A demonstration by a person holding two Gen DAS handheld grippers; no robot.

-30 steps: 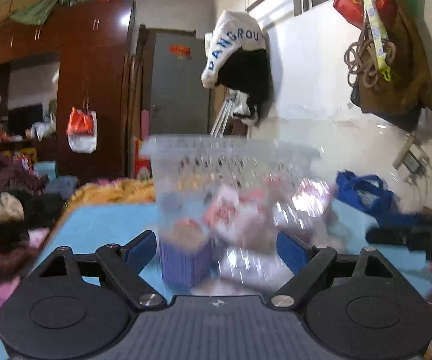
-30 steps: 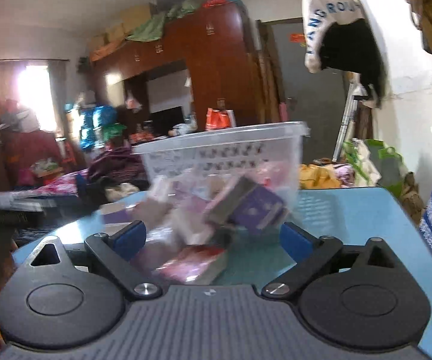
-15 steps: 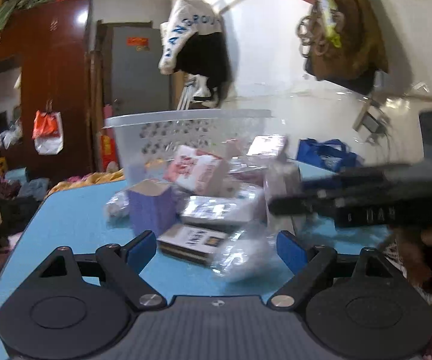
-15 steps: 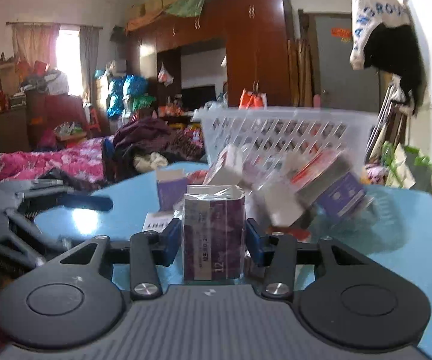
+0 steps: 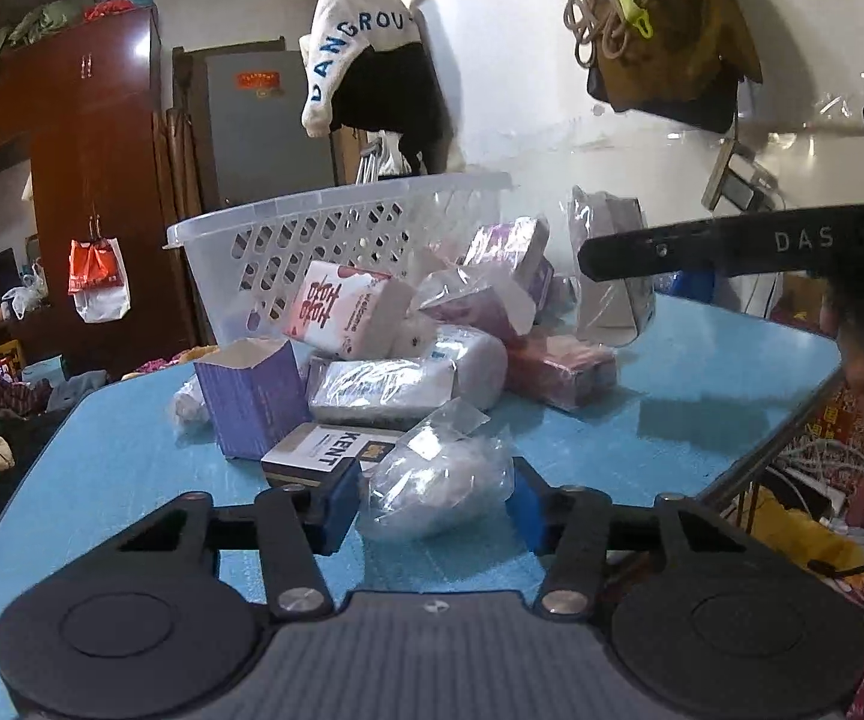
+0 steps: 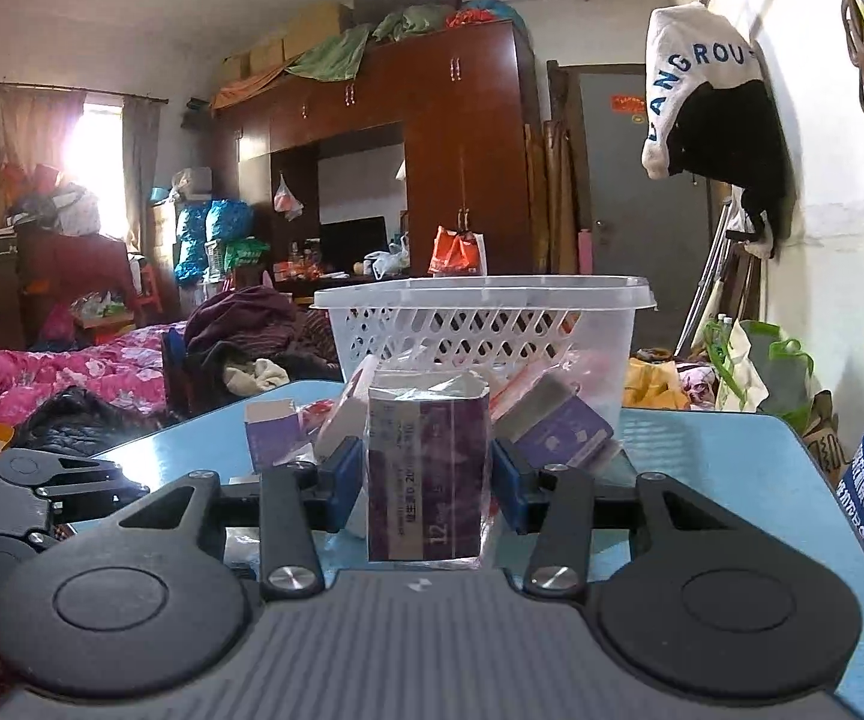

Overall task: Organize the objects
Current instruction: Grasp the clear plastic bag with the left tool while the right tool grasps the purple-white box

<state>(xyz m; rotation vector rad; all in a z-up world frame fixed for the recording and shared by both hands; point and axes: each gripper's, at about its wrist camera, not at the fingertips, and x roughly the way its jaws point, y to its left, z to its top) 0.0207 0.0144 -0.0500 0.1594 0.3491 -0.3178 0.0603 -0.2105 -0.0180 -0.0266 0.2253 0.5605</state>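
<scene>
Both grippers have just closed since a second ago, each taking its own item from the pile spilled on the blue desk [image 5: 702, 396]. Behind it the white basket [image 6: 486, 324] stands upright — looks nearly empty. Right gripper [image 6: 426, 480] clamps a purple wrapped pack [image 6: 426, 474], upright between the pads. Left gripper [image 5: 432, 498] has just pinched a clear plastic bag [image 5: 438, 480] — both loads look ready for the basket.

Blue desk [image 5: 690, 414] here, crowded at its middle. A white basket [image 5: 336, 234] sits at the back with wrapped packets [image 5: 384, 384] heaped before it. A purple carton [image 5: 252, 402] stands upright beside a flat Kent box [image 5: 318, 450].
</scene>
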